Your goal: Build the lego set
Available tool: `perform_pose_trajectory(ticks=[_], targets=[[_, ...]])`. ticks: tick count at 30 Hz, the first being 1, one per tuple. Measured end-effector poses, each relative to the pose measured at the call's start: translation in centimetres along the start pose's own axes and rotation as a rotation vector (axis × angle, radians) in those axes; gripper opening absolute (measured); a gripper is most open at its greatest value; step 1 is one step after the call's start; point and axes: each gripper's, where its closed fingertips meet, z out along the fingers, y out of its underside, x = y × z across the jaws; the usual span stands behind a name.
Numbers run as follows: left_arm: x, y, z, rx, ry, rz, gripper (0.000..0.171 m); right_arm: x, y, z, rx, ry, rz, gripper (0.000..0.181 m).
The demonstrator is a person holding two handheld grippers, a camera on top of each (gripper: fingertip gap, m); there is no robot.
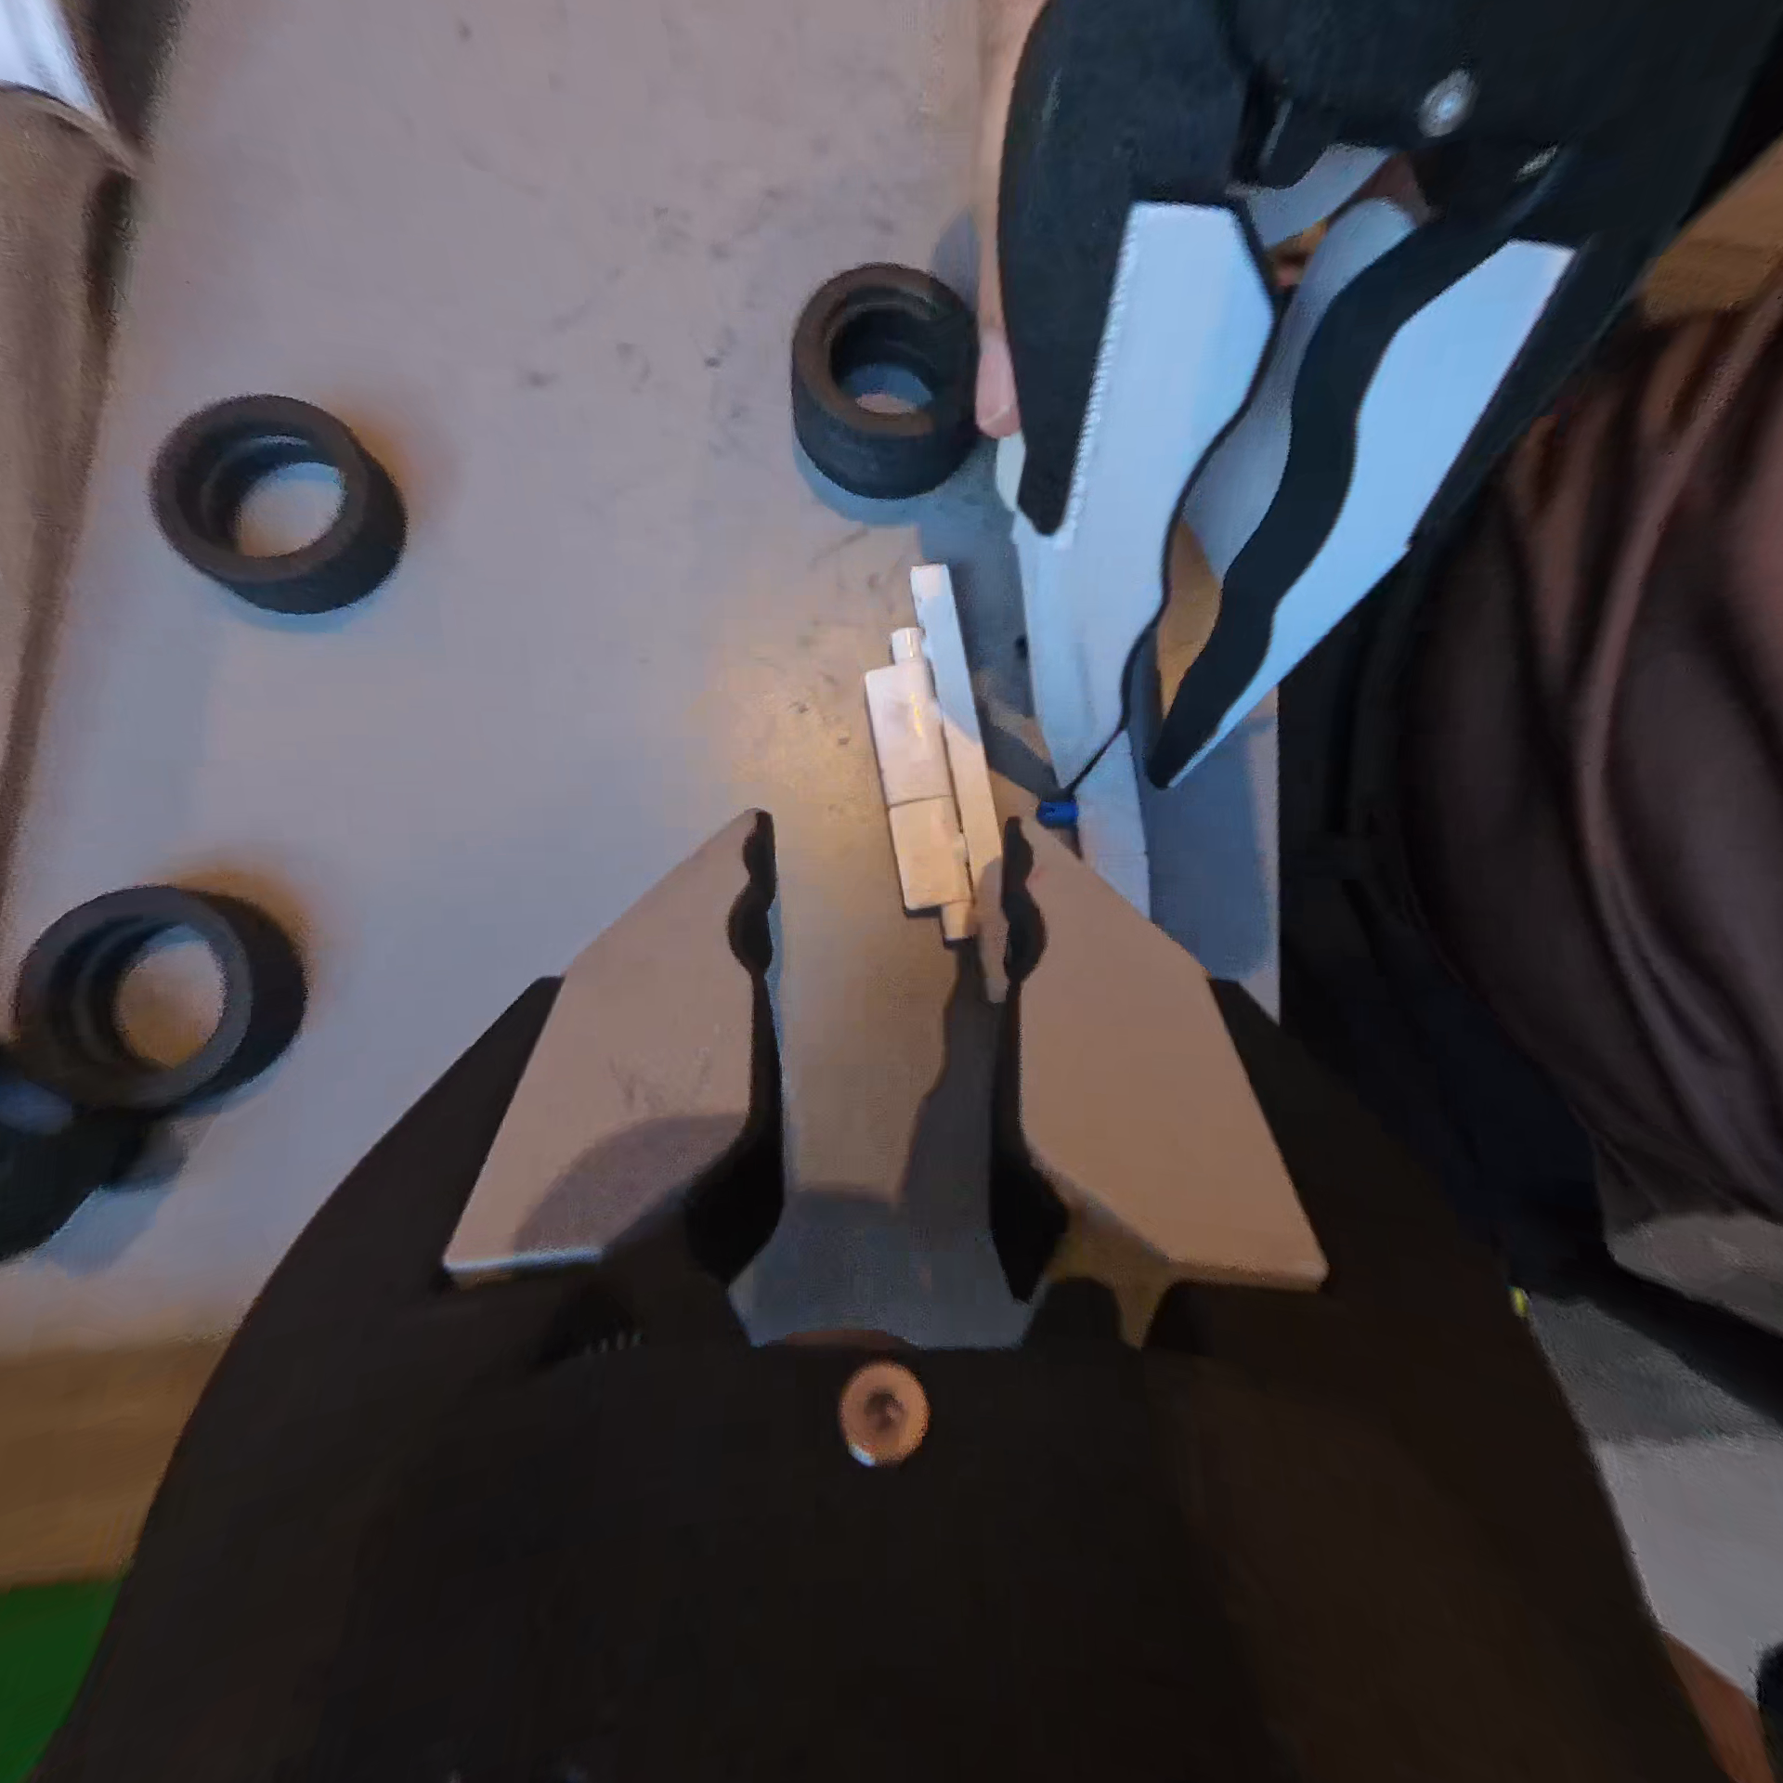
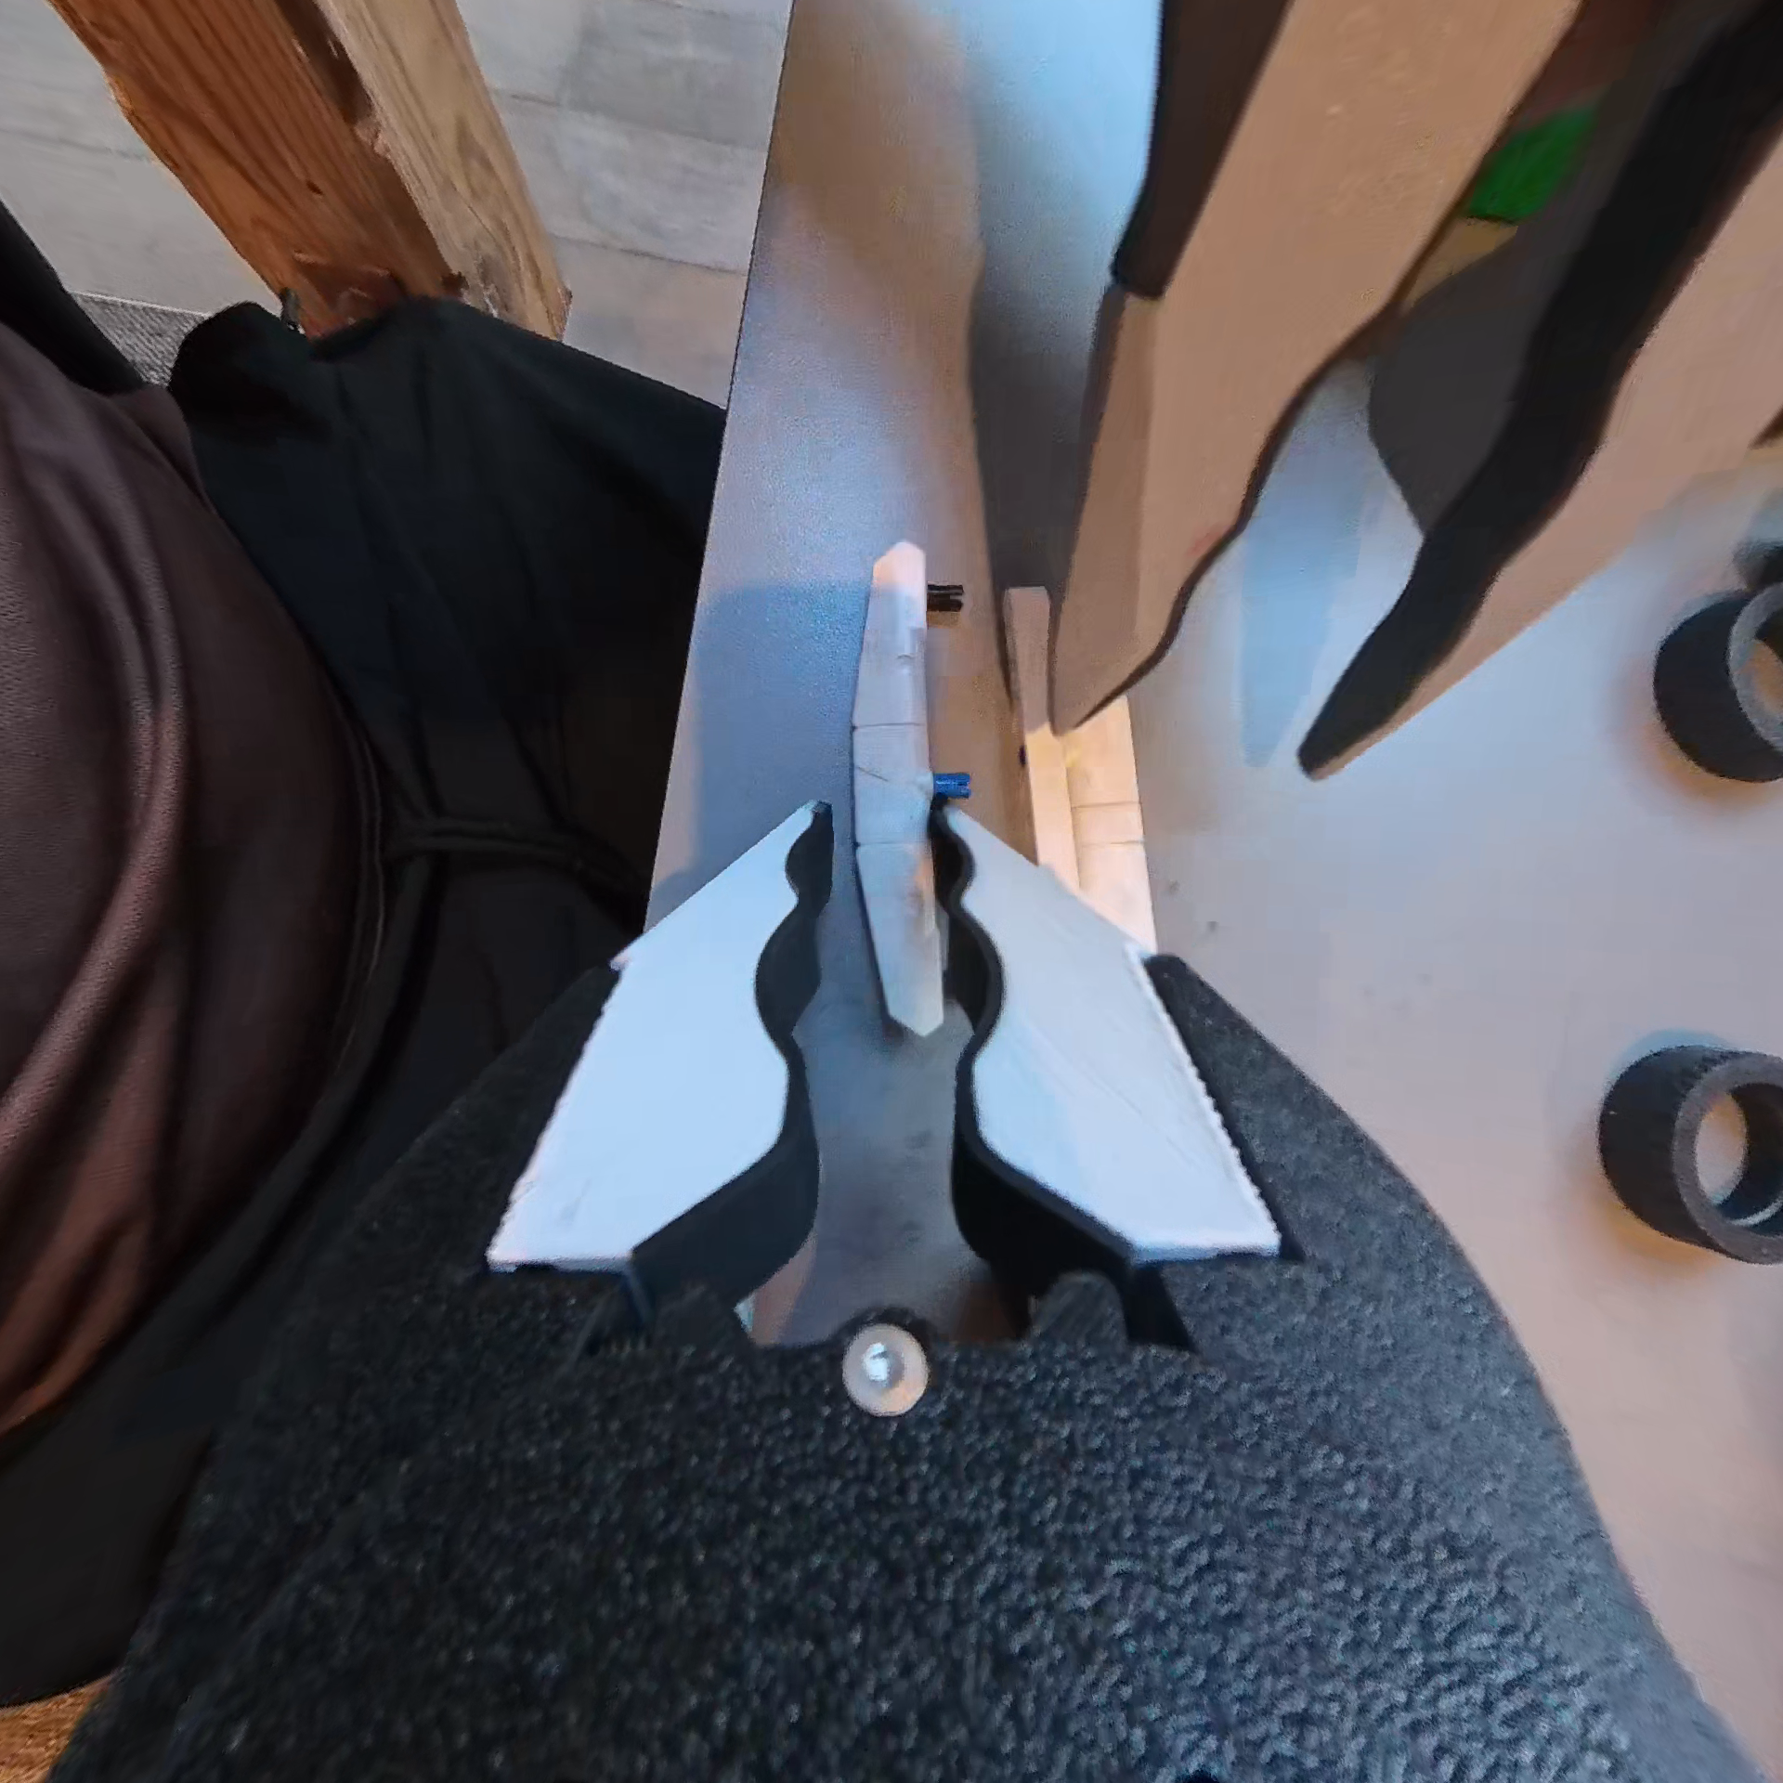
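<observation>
My left gripper (image 1: 888, 839) is open just above the pale table (image 1: 540, 241). A small white lego assembly (image 1: 921, 801) of short bricks and a thin strip lies between its fingertips, close against the right finger. My right gripper (image 2: 880, 815) is open, and its jaws straddle a long white lego beam (image 2: 892, 868) standing on edge, with a gap at the left finger. A blue pin (image 2: 950, 783) and a black pin (image 2: 944, 595) stick out of the beam's side. The right gripper (image 1: 1114, 772) also shows in the left wrist view, and the left gripper (image 2: 1201, 738) in the right wrist view.
Three black tyres (image 1: 280, 502) (image 1: 888, 381) (image 1: 154, 994) lie on the table to the left; two of them (image 2: 1727, 695) (image 2: 1698, 1158) show in the right wrist view. A person's dark clothing (image 2: 289, 675) is close beside the table edge. A wooden post (image 2: 318, 145) stands behind.
</observation>
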Motion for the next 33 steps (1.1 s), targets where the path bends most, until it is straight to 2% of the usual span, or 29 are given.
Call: perform_pose_trajectory(ticks=[1, 3, 8, 15, 25, 33], targets=[[0.0, 0.1, 0.5, -0.017, 0.040, 0.006, 0.045, 0.0, 0.0, 0.0, -0.002, 0.002, 0.008, 0.019], [0.6, 0.1, 1.3, -0.046, 0.115, 0.031, 0.043, -0.2, 0.1, -0.1, -0.006, 0.015, 0.018, 0.016], [0.4, -0.1, 1.9, -0.063, 0.069, 0.067, 0.039, 0.0, 0.4, -0.8, -0.012, 0.081, 0.010, 0.018], [0.6, 0.3, 1.8, -0.051, 0.104, -0.023, 0.020, 0.1, 0.6, -0.5, 0.003, 0.054, 0.043, 0.016], [2.0, 0.5, 1.7, -0.013, 0.134, -0.084, 0.022, 0.6, 1.0, -0.8, -0.006, 0.089, 0.034, 0.015], [2.3, 0.2, 1.8, -0.007, 0.167, -0.103, 0.022, 0.5, 0.7, -0.6, 0.020, 0.032, 0.071, 0.015]])
